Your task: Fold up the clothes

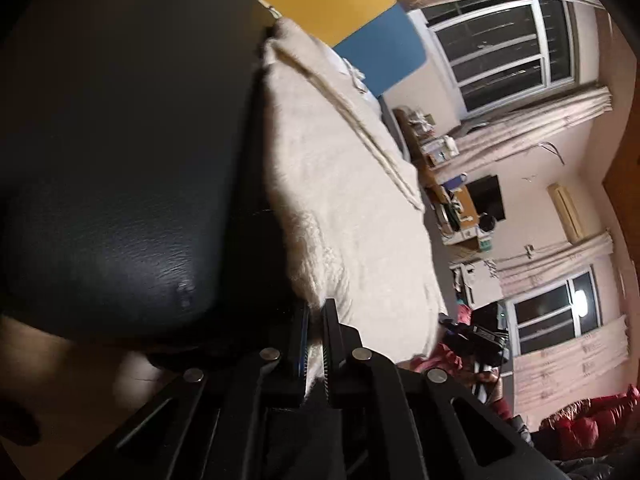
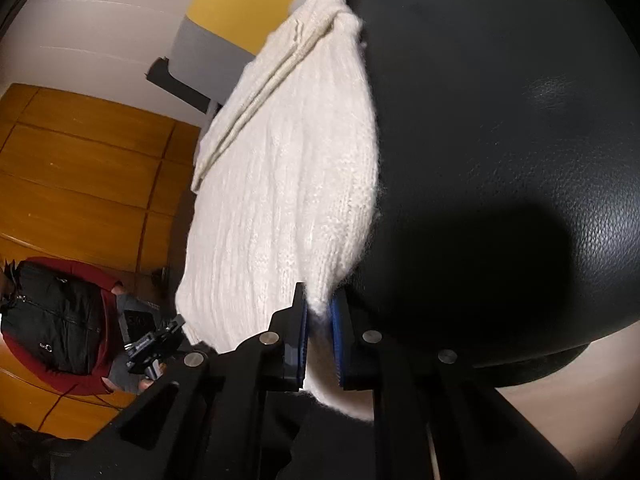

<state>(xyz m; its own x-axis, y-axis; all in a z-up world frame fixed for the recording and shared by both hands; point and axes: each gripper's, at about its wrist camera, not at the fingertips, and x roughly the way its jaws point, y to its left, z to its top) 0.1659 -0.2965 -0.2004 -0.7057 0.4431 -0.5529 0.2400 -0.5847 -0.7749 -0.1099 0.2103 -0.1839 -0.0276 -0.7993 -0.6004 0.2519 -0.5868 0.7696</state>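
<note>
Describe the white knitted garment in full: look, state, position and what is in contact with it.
The white knitted garment is cream, fuzzy and ribbed, with a folded band along one edge. It lies spread over the black leather-like surface. The left gripper is shut on one near edge and the right gripper on another, fabric pinched between the blue pads of each. Its far end is bunched.

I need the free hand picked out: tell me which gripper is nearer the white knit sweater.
Neither: both touch it. The left gripper and the right gripper are each shut on an edge of the white knit sweater.
</note>
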